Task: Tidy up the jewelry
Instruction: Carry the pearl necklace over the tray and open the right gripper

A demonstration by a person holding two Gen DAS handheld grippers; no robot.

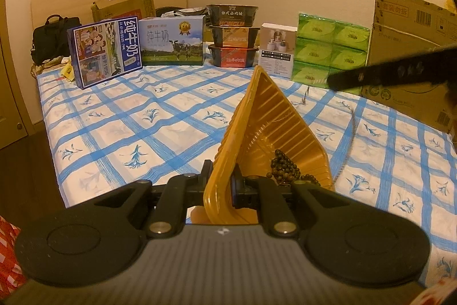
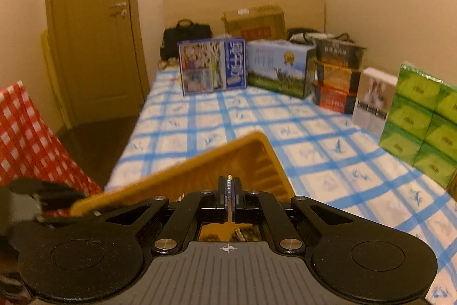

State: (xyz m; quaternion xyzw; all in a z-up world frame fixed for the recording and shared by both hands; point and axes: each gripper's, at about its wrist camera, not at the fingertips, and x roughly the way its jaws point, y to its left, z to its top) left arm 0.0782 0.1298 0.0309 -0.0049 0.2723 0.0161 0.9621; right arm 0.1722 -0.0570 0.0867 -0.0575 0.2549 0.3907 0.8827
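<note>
Two grippers, two jobs. My left gripper (image 1: pixel 221 182) has its jaws nipped tight on the rim of the ribbed, amber-yellow plastic tray (image 1: pixel 274 122), and I hold the tray lifted and tipped off the blue-and-white checked bedspread (image 1: pixel 137 116) so whatever goes in slides to the low corner. That is where the string of dark brown wooden beads (image 1: pixel 284 169) sits, bunched against the tray wall close to my left fingers.

My right gripper (image 2: pixel 229 190) is pressed together on a thin, sparkly chain (image 2: pixel 229 185); I see its links standing up between the pads, and in the left view a fine blurred strand hangs down beside the tray, most likely the same chain. From the right view the tray lies just ahead of and below the jaws, so I judge I am bringing the chain over the open tray to drop it with the beads.

The tilt worries me a little: tip further and the beads could spill over the lip. The milk cartons (image 1: pixel 171 40) and green tissue packs (image 1: pixel 331 47) stand well apart at the back.
</note>
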